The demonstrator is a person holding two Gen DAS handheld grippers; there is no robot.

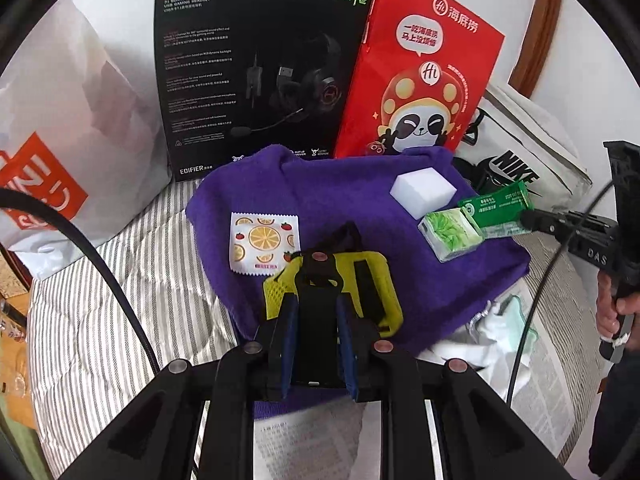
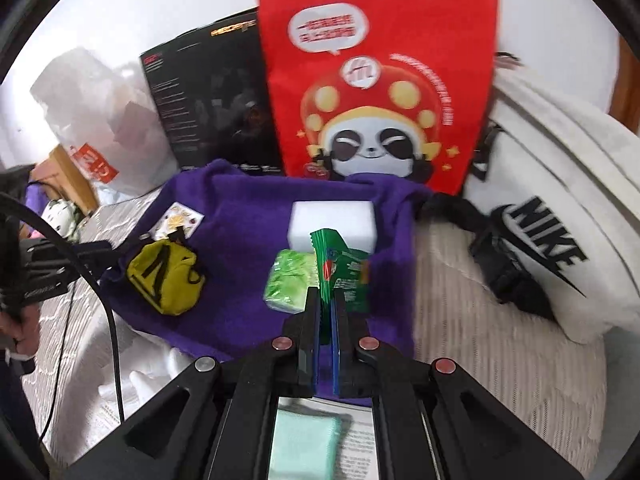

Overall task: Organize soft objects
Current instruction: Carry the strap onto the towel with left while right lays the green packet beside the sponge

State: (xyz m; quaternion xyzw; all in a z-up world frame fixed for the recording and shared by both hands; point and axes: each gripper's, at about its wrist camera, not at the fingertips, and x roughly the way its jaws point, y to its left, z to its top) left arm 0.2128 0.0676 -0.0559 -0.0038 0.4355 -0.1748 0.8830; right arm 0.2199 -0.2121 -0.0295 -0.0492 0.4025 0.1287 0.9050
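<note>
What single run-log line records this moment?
left gripper: shut on yellow pouch | right gripper: shut on green packet | both over purple cloth

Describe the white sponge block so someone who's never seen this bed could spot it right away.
Find the purple towel spread in front of the red panda bag. The sponge lies near the towel's far edge, just beyond the green tissue pack. It is the only plain white, unprinted block there.

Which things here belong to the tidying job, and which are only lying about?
Job: purple towel, white sponge, tissue pack, fruit-print sachet, yellow pouch, green packet.

Lying about: headset box, red bag, white Nike bag, plastic bag.
</note>
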